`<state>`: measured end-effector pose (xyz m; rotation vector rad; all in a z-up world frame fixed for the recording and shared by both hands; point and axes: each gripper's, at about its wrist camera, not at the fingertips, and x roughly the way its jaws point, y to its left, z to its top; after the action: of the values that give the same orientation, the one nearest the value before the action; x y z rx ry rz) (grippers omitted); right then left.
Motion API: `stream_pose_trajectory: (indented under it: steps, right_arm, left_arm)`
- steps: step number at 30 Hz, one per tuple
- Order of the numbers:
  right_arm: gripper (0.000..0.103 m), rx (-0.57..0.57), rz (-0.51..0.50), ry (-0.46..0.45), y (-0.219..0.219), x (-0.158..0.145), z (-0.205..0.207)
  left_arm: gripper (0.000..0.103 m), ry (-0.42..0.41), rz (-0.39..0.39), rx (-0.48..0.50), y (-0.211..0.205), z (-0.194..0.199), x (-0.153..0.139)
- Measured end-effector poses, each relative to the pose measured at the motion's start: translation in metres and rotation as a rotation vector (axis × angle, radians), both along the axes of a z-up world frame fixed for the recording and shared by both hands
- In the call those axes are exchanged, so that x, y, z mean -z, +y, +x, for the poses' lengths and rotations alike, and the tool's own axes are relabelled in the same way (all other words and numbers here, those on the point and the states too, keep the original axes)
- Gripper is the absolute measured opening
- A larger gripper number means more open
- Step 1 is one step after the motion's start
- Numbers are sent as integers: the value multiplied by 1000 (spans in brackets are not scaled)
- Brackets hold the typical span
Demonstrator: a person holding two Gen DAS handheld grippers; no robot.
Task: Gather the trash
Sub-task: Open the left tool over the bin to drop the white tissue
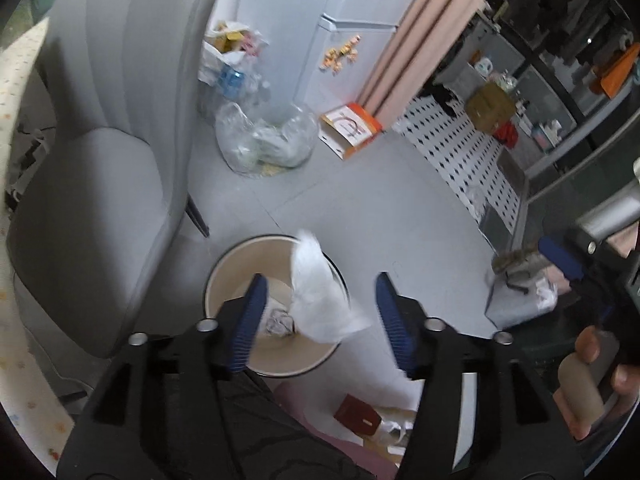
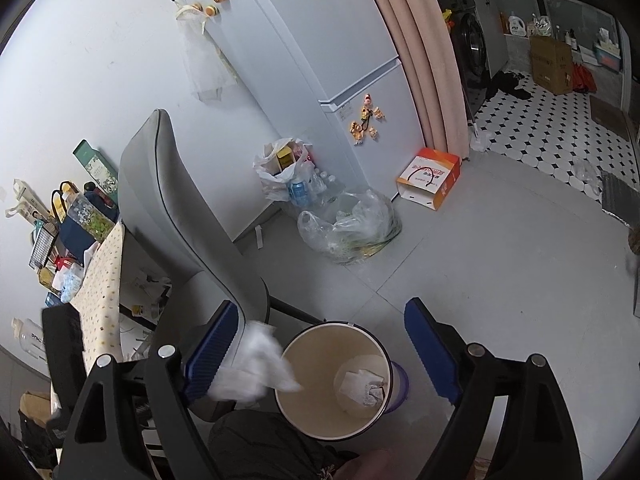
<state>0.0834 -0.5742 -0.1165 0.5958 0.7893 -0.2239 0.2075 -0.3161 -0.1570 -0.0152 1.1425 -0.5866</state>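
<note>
Both grippers [image 1: 320, 316] [image 2: 320, 356] agape over bin [image 1: 224, 276]; tissue [image 1: 320, 300] at rim.

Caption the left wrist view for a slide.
Open left tool above a round bin, white tissue falling toward it beside a grey chair.

Left gripper [image 1: 320, 320]: black angular frame with cut-out windows, round silver screws showing at the joints, ribbed blue pads lining the fingers [image 1: 250, 316]. Right gripper [image 2: 324, 356] is showing the same black arms, silver screws, blue ribbed pads. Person is wearing dark trousers [image 2: 264, 444].
</note>
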Motion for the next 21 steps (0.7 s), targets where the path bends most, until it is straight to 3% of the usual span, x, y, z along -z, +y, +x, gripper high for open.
stream_pose_trajectory:
  steps: [8,21]
  right_arm:
    - [85,-42,-6,-7,18,-2,5]
    - [95,-153,-50,-43,73,-24,22]
  left_arm:
    - [82,-40,-37,-101,36,4,-28]
    - [95,-200,-140,-285,116,-8,-95]
